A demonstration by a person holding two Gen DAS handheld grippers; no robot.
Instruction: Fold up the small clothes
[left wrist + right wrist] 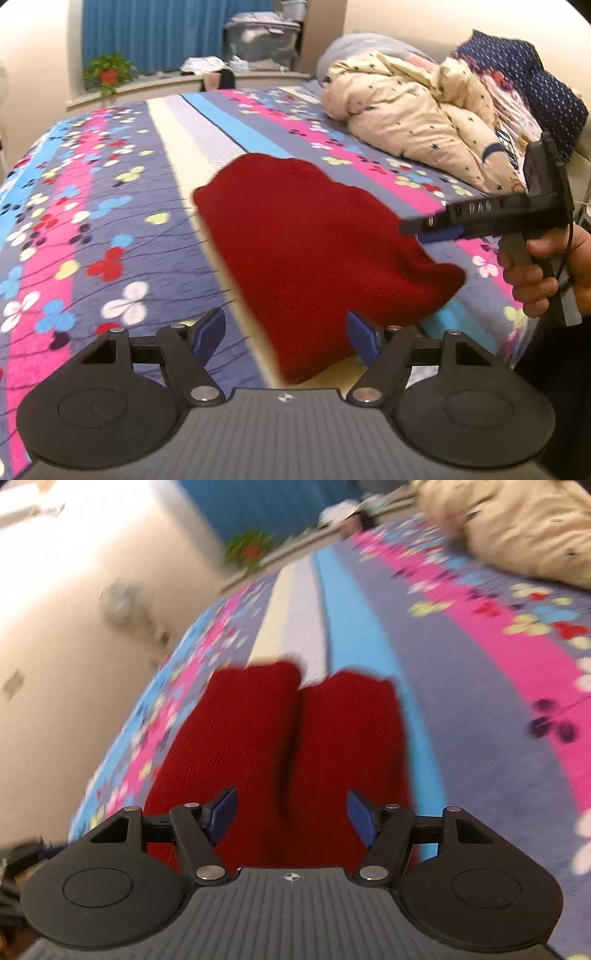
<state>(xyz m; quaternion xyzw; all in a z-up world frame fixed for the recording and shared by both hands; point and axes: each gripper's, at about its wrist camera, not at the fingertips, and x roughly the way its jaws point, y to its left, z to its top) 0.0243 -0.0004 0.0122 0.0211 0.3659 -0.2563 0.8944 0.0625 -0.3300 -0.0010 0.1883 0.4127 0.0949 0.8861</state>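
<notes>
At the far left, a potted plant [109,72] sits on the window ledge, clear of the work. The flowered bedspread [92,206] covers the bed and serves as the folding surface.

The left tool [286,334] hangs low at the near edge of the bed with its jaws spread and nothing pinched; its right blue pad sits just beside the near end of the red knit garment [314,240], not pressing on it. The garment lies flat in the middle of the bed, seemingly already doubled over, which I judge to be why both tools are released.

In the right wrist view, the right tool [291,814] is also spread wide above the garment, with red cloth showing between the pads but not gripped. A dark crease down the middle suggests two layers or halves side by side.

To the right, a hand [543,266] holds the right tool's handle, and a cream quilt [413,110] is heaped far right.

The right wrist view is blurred, so the garment's type and fold edges are unclear; its near end is hidden beneath the tools.
</notes>
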